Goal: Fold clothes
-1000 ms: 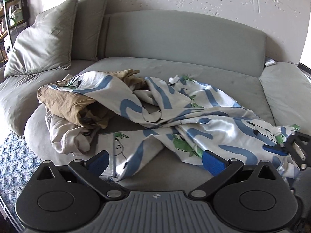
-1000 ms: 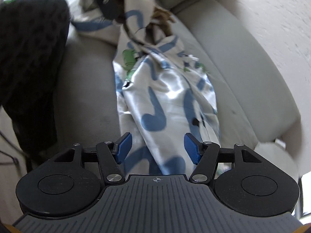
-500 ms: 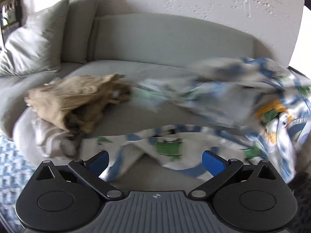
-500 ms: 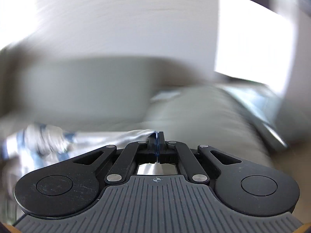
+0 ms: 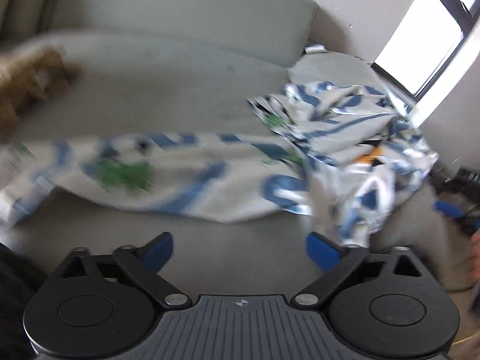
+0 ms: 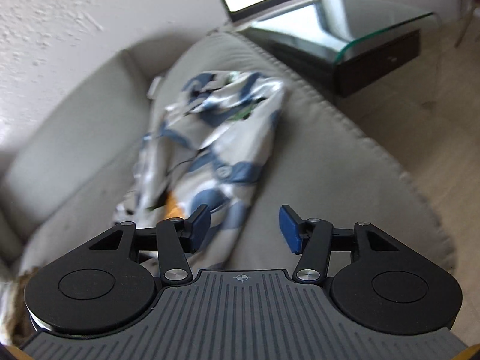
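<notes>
No brand, label or readable writing shows on anything in either view. The patterned garment [image 5: 210, 177], white with blue stripes and green patches, lies stretched across the grey sofa [image 5: 168, 69] seat, bunched into a heap toward the sofa's window end. A tan garment [image 5: 27, 78] sits blurred at the seat's other end, apart from it. The left gripper [image 5: 239, 250] hovers over bare seat near the front edge; its fingers are well apart and closing with nothing between them, the cloth hanging just beside the right finger. The right gripper [image 6: 243, 229] has its fingers opening, holding nothing; the garment passes beside its left finger. Open cushion lies right of the cloth, up to the stitched sofa edge; beyond it stand floor and a glass side table [image 6: 375, 30].
</notes>
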`<state>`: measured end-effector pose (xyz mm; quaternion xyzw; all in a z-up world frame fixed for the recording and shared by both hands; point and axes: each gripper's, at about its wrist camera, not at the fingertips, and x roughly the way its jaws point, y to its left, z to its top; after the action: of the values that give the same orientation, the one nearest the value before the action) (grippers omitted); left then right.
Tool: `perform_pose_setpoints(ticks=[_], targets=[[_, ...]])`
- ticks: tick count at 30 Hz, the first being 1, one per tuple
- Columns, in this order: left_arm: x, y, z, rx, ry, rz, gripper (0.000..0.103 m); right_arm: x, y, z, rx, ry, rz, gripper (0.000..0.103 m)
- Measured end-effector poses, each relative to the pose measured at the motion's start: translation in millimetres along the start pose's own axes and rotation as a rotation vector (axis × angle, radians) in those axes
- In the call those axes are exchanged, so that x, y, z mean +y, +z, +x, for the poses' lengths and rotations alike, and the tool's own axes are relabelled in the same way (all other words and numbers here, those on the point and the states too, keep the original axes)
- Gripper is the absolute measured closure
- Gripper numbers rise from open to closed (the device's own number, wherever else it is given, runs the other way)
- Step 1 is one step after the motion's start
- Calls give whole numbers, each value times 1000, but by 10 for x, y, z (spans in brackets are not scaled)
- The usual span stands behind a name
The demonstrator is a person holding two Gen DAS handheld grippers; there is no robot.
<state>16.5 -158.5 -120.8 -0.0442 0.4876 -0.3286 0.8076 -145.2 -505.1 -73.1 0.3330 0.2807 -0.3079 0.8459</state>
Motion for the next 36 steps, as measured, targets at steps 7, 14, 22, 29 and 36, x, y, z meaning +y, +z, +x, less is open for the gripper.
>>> perform_pose_setpoints(ticks=[7,14,22,29,36], targets=[[-208,4,271,0,-198,-154,37,62,-36,-96,-65,104,-15,44],[-159,91,596,39,-268,-392,36,36,-139,-189,-53,148,-5,40],[-233,254,948,110,-328,-388,103,2,-186,-241,-42,153,37,40],[333,652,137,-134,-250,-305,103,121,-267,-380,-67,118,-19,41],[1212,841,-1063,-364,-126,-345,103,326,-315,-339,-31,119,-49,41]])
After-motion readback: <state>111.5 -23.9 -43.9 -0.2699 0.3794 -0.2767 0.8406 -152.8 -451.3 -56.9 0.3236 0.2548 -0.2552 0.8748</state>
